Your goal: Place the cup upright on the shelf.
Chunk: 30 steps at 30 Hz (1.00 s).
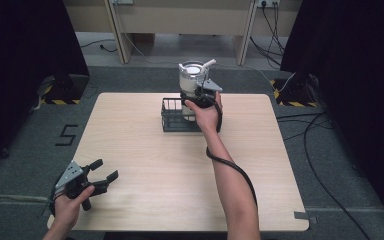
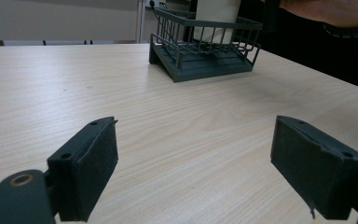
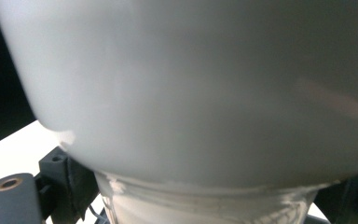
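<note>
A white container is being gripped over a wire basket at the far side of the table.

Nearest the camera, the left claw (image 1: 102,171) is being held with its jaws spread wide and empty above the near left corner of the wooden table (image 1: 150,190). Farther off, the right claw (image 1: 198,96) is being kept closed around the lower part of the white container (image 1: 193,76), which is being held upright at the dark wire basket (image 1: 172,116) near the table's far edge. A white handle is seen jutting from the container's rim.
</note>
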Tool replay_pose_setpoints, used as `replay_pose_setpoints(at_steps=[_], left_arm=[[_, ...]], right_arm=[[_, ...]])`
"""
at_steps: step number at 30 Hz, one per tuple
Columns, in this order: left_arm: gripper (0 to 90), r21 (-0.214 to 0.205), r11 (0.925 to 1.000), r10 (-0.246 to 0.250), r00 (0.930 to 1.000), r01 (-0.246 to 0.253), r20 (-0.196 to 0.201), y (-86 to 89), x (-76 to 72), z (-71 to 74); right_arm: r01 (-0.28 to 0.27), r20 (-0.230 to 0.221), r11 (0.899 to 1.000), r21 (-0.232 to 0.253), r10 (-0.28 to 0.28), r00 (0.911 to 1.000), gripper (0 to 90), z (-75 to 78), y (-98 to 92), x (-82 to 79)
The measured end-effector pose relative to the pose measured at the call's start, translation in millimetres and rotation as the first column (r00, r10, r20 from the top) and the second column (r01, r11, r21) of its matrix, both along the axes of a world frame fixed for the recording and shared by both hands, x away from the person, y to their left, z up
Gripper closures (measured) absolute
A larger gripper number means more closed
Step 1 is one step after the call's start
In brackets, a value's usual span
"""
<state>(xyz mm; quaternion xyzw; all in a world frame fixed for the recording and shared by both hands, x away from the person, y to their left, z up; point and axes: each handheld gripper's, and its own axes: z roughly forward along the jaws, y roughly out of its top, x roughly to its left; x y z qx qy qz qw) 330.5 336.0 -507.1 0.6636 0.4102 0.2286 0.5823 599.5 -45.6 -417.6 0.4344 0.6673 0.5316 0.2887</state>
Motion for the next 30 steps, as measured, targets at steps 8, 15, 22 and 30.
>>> replay_pose_setpoints(at_steps=[8,15,22,30], left_arm=[[14.2,0.001,1.0,-0.001,1.0,0.001,0.0,0.0,-0.1,0.0],[14.2,0.002,1.0,-0.001,1.0,0.001,0.0,0.1,-0.2,0.0],[14.2,0.003,1.0,-0.001,1.0,0.001,0.0,0.2,-0.4,0.1],[14.2,0.004,1.0,-0.003,1.0,0.003,0.001,-0.5,-0.5,0.2]], right_arm=[[0.001,-0.005,1.0,-0.001,-0.001,1.0,11.1,-4.1,0.4,0.0],[0.001,-0.004,1.0,-0.001,-0.001,1.0,11.1,-4.5,0.4,-0.2],[-0.002,-0.001,1.0,-0.003,0.002,1.0,11.1,-6.5,0.0,-0.4],[-0.008,0.012,1.0,0.006,0.008,0.9999,10.8,-9.4,-1.4,-2.5]])
